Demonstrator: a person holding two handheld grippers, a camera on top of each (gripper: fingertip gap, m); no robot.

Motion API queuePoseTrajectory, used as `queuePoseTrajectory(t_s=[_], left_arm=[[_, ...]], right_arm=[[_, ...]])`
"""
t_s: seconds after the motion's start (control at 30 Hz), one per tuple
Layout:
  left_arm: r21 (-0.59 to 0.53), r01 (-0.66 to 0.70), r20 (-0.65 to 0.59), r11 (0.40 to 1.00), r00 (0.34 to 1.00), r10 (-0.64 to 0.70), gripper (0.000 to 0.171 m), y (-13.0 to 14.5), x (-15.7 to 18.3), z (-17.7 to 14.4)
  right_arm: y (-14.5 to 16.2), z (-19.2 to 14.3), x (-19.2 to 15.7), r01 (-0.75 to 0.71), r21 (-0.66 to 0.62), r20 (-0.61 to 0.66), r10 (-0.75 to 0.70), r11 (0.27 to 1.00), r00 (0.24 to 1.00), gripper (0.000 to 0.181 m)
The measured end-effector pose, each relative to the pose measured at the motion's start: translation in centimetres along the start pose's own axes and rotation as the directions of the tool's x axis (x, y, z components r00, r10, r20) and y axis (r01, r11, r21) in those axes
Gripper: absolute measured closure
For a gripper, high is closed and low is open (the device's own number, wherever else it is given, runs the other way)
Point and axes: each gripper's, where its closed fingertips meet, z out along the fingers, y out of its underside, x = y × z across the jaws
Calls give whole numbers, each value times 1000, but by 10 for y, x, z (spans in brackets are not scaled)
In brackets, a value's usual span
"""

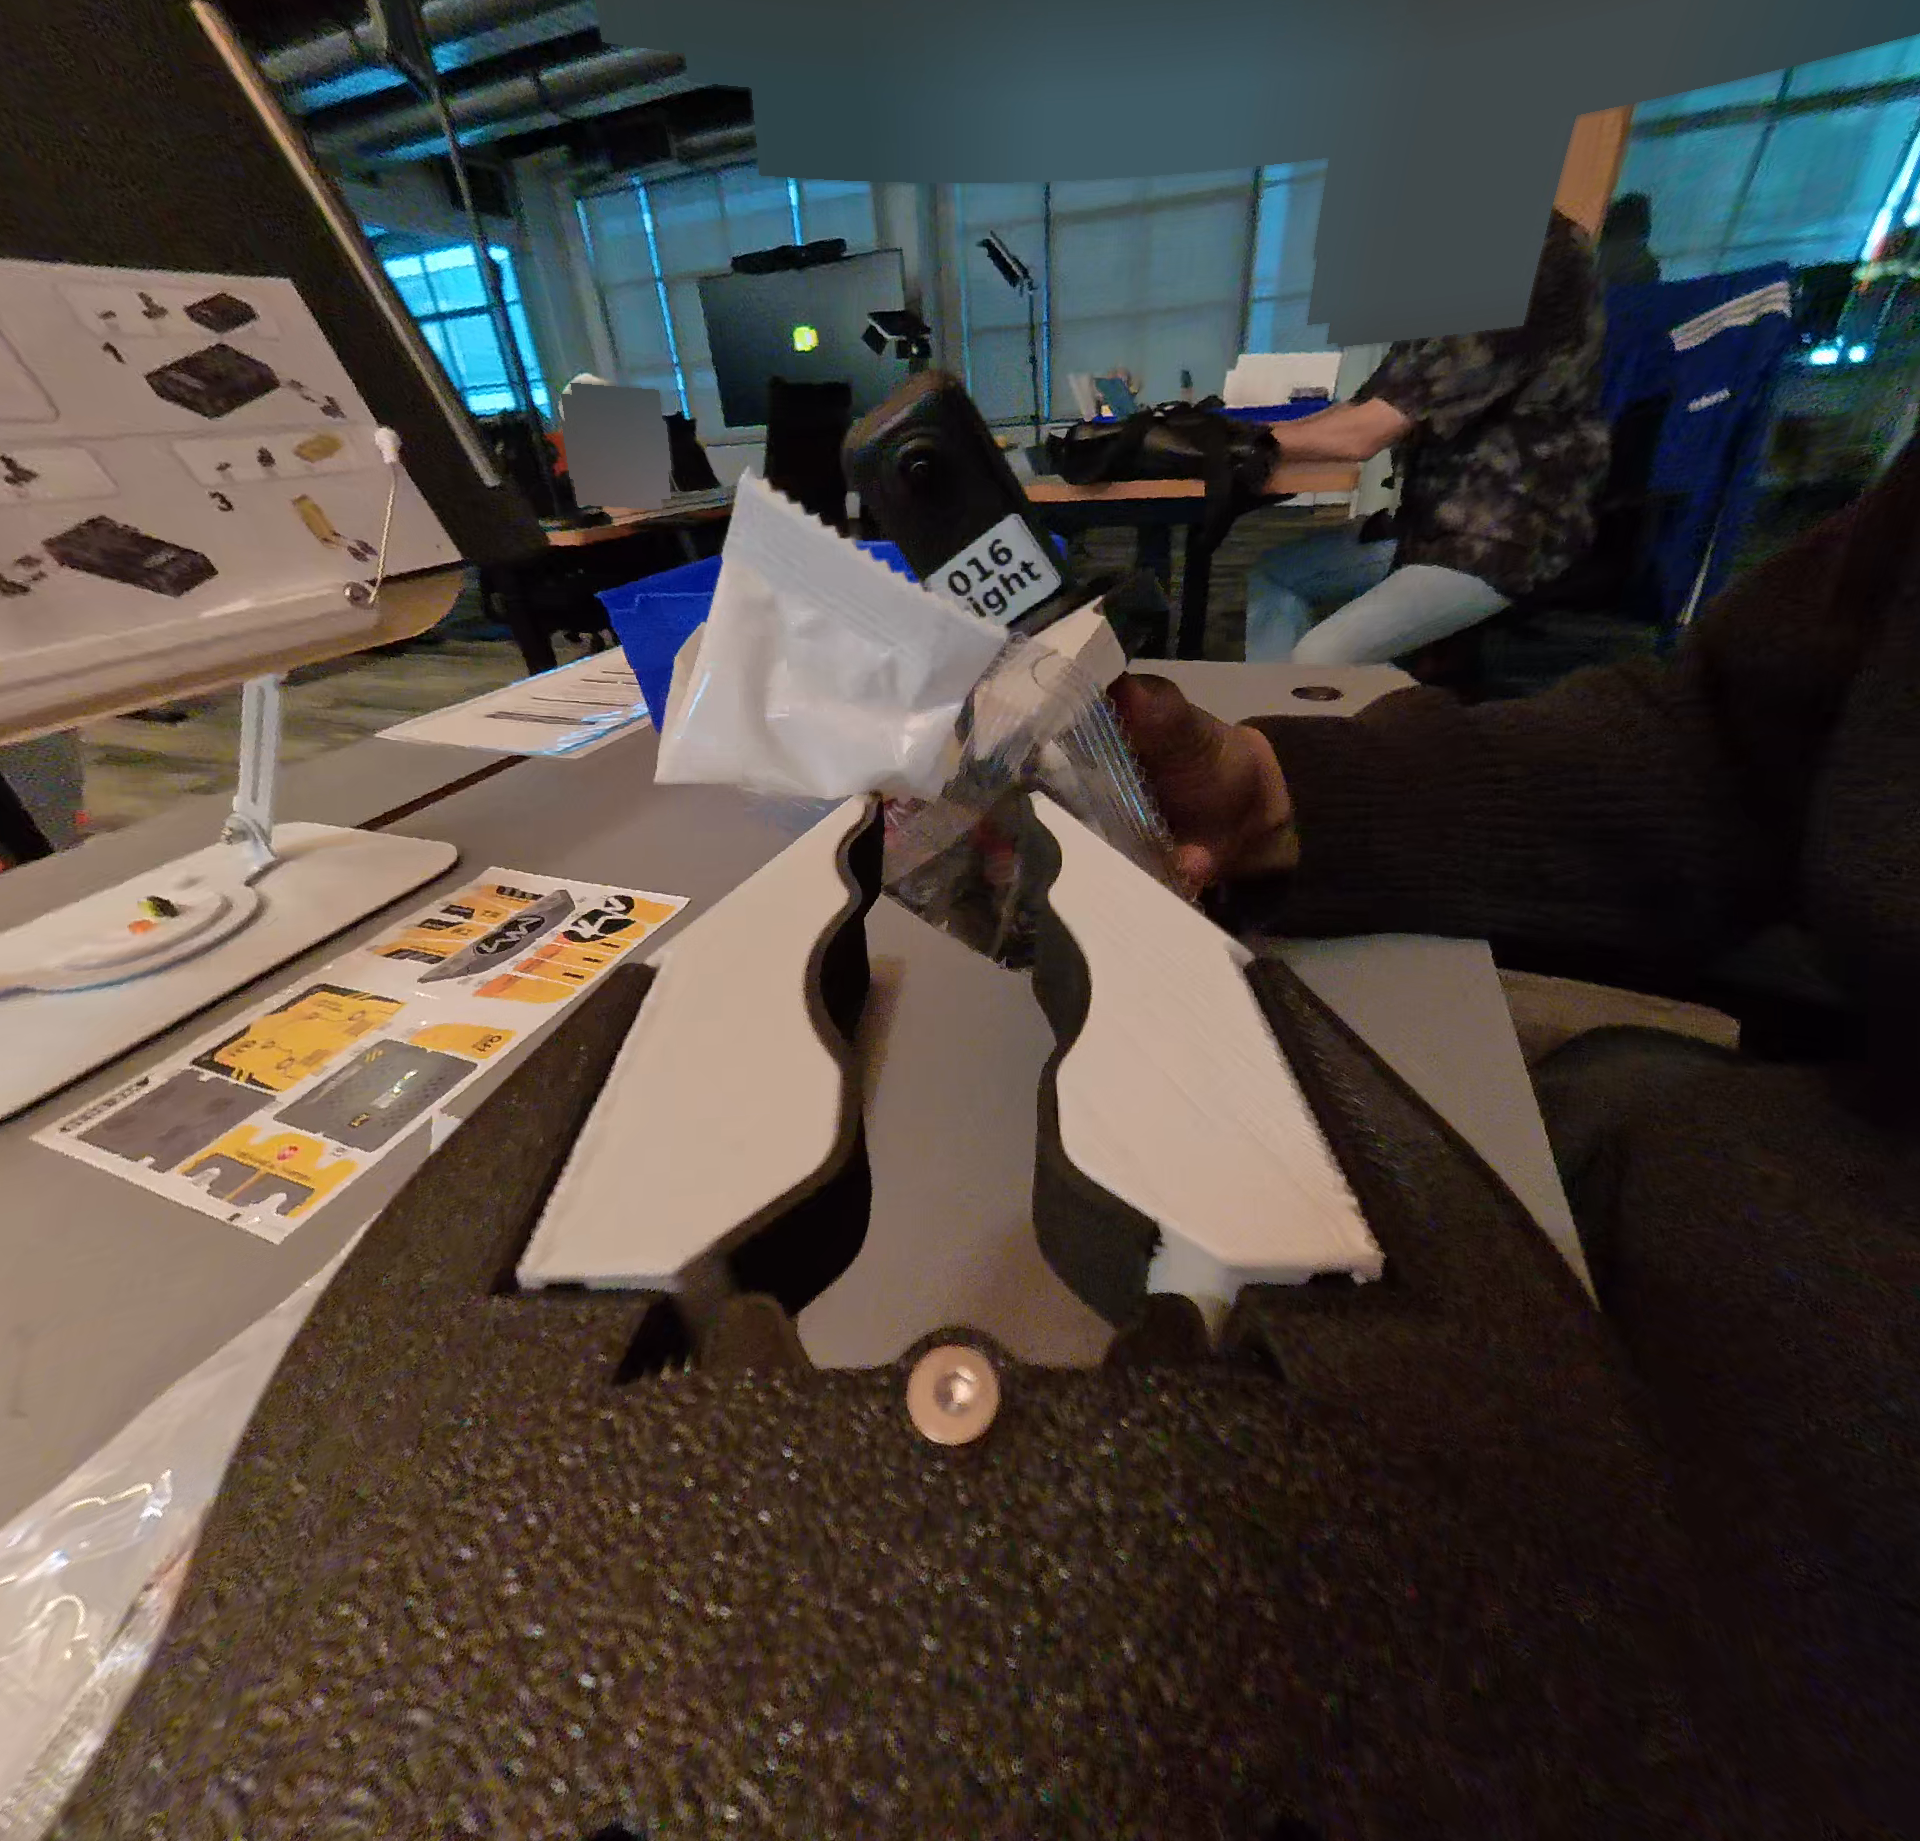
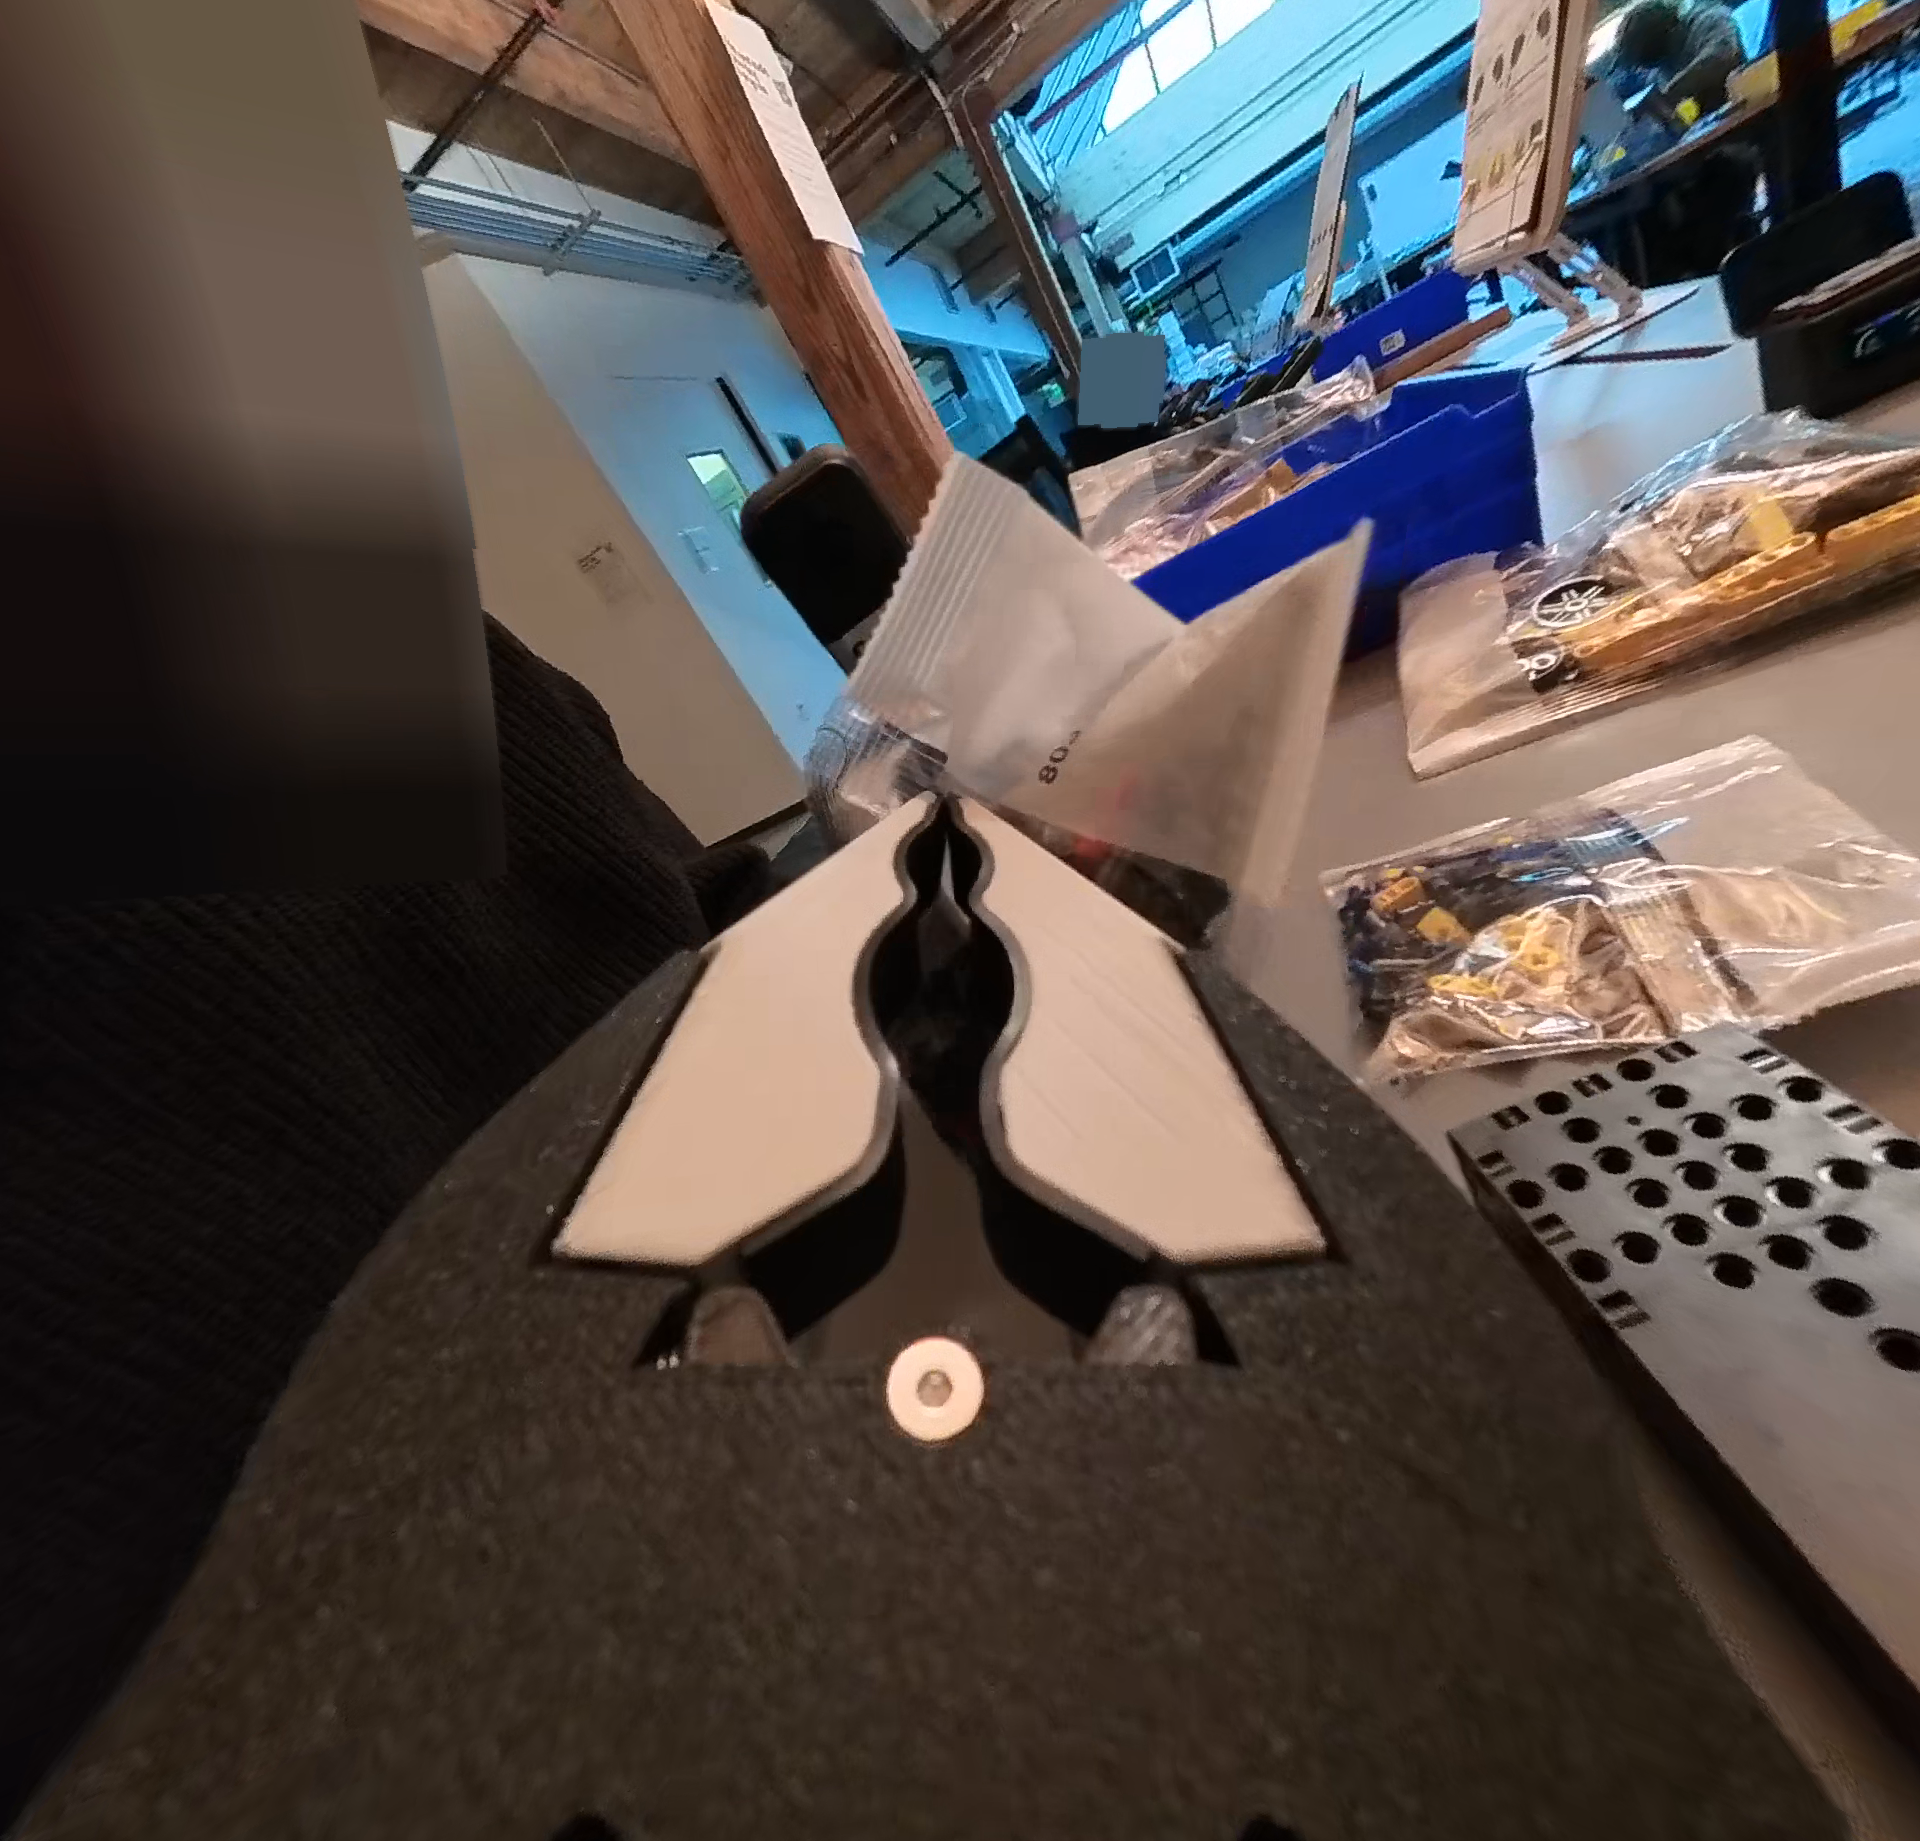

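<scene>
- Between my right gripper's (image 2: 948,804) white fingers (image 2: 1101,1064), nearest that lens, the tips have come together on the lower edge of a small plastic bag (image 2: 1049,669), clamped tight.
- From that pinch the bag rises up and away to the right, its long axis tilted, crimped white top highest and clear part lowest.
- Seen from the left wrist view, my left gripper (image 1: 961,815) stands at a middling gap, and the bag's (image 1: 831,669) clear lower corner hangs between the tips; I cannot tell whether either finger touches it.
- Both grippers meet at the same lower end of the bag, the right one holding, the left one just beside it.
- Grey table (image 1: 582,815) lies below the bag.
- To the left sit a sticker sheet (image 1: 364,1043) and an instruction stand (image 1: 208,565).
- To the right lie 2 clear parts bags (image 2: 1579,918), a black perforated plate (image 2: 1714,1199) and a blue bin (image 2: 1455,441), all well apart from the held bag.
</scene>
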Motion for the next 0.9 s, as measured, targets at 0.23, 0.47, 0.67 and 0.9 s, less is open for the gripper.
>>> queuePoseTrajectory(t_s=[0.23, 0.47, 0.67, 0.9], left_arm=[[-45, -82, 11, 996, 997, 82, 165, 6, -1, 2], [-60, -37, 31, 998, 999, 39, 168, 8, -10, -1], [-43, 45, -3, 998, 999, -45, 171, 3, -13, -5], [-15, 102, -11, 995, 995, -103, 171, -2, -16, -7]], right_arm=[[2, -2, 7, -36, -19, -23, 36, 999, 999, 181], [-9, -12, 14, 35, 13, -98, -34, 999, 995, 181], [-14, -16, 12, 80, 17, -107, -78, 997, 991, 181], [-23, -18, 14, 128, 63, -160, -117, 990, 980, 181]])
